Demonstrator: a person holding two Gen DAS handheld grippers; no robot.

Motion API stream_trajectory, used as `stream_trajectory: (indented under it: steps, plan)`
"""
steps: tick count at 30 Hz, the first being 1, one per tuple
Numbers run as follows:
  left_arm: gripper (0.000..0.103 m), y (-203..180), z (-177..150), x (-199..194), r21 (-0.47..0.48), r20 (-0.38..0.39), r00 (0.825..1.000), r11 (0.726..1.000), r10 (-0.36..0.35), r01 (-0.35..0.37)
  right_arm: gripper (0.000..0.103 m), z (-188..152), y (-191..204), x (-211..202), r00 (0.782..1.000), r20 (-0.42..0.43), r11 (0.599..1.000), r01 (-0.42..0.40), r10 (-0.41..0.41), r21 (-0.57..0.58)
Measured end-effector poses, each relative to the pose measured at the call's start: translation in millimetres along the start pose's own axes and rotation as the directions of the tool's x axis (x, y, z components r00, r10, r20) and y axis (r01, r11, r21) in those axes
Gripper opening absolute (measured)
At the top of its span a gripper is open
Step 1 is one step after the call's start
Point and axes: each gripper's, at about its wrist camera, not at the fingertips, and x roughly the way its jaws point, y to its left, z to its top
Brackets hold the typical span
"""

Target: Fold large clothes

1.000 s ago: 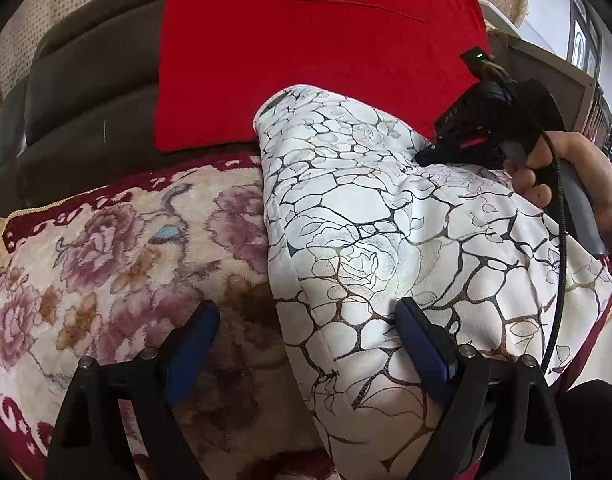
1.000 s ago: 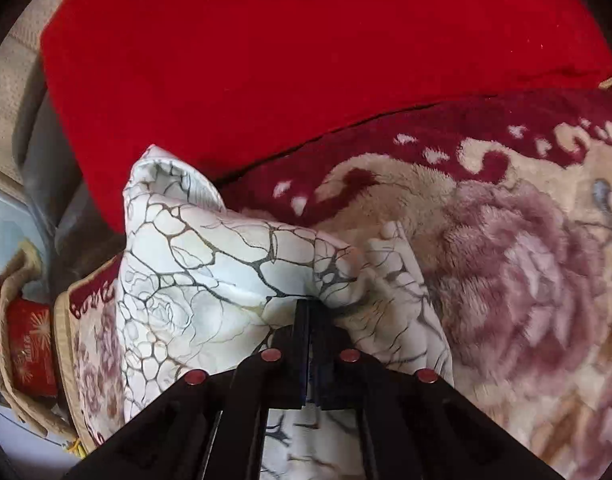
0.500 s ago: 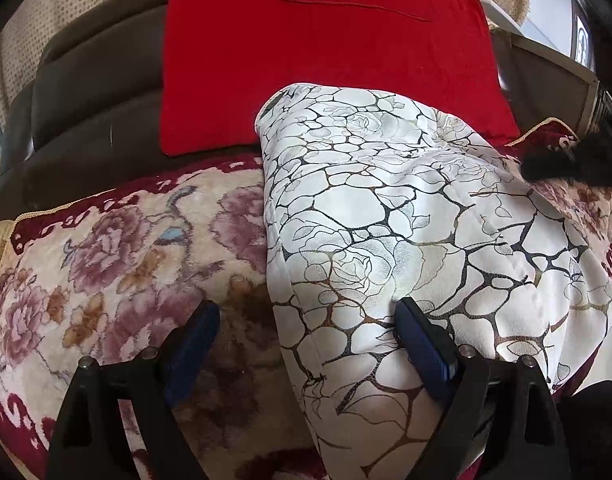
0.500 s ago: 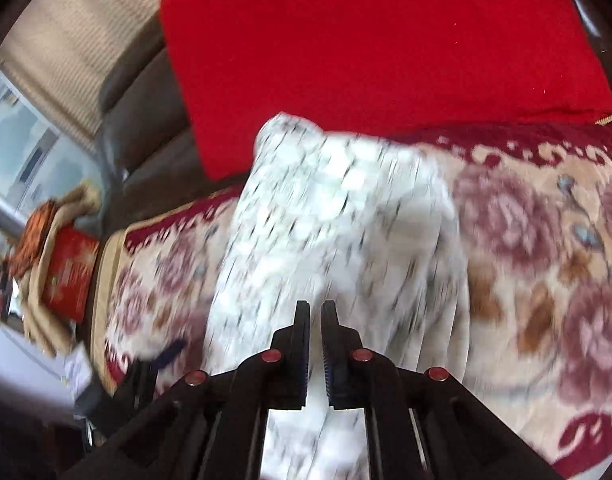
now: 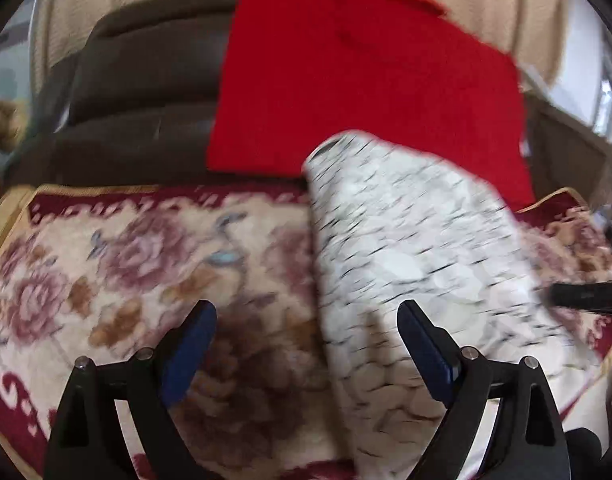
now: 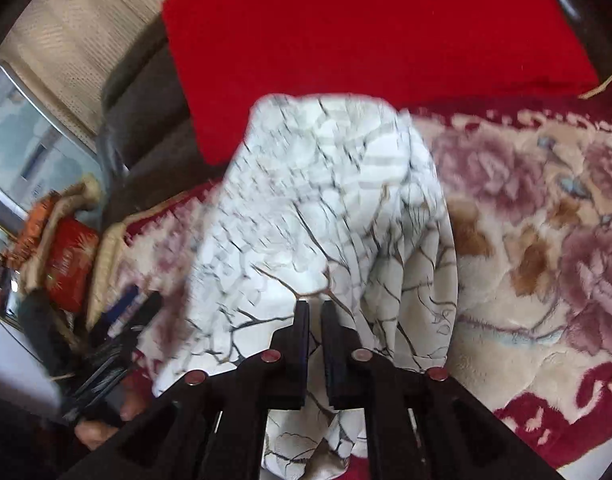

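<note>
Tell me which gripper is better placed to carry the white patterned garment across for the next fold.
Probably the right gripper: its jaws are pinched on the white patterned garment. The left gripper has wide open jaws, holding nothing.

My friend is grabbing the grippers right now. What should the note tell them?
Left gripper: open, holding nothing, hovering over the left edge of the white crackle-print garment.
Right gripper: fingers nearly shut with a fold of the garment between them; it looks pinched.
The garment lies as a long strip on the floral blanket, its far end against the red cushion.
Done: it appears folded lengthwise.
Left: fold it shorter, then flatten it.
</note>
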Motion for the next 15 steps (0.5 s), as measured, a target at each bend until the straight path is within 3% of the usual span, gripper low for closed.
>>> stream_trajectory:
  steps: [2,5,8,11,15]
  plan:
    - [0.092,-7,-4,14,0.035,-0.065,0.997,0.999,0.031,-0.029,0.009,-6,3,-2,1.0,0.01,1.0,-0.004,0.004,-0.002]
    - [0.092,-23,-8,12,0.118,-0.021,0.997,0.99,0.076,-0.073,0.008,-19,1,26,0.995,-0.069,0.997,0.062,-0.066,-0.054]
    - [0.092,-32,-12,8,0.191,0.016,0.995,0.977,0.097,-0.098,0.008,-21,-8,31,0.997,-0.065,0.999,0.033,-0.034,-0.02]
    - [0.092,-29,-11,8,0.186,0.01,0.996,0.979,0.088,-0.089,0.008,-12,-10,18,0.997,-0.077,1.0,0.02,-0.019,0.003]
    - [0.092,-27,-9,11,0.17,0.0,0.997,0.982,0.082,-0.081,0.01,6,-5,-3,1.0,-0.004,1.0,0.011,-0.011,-0.012]
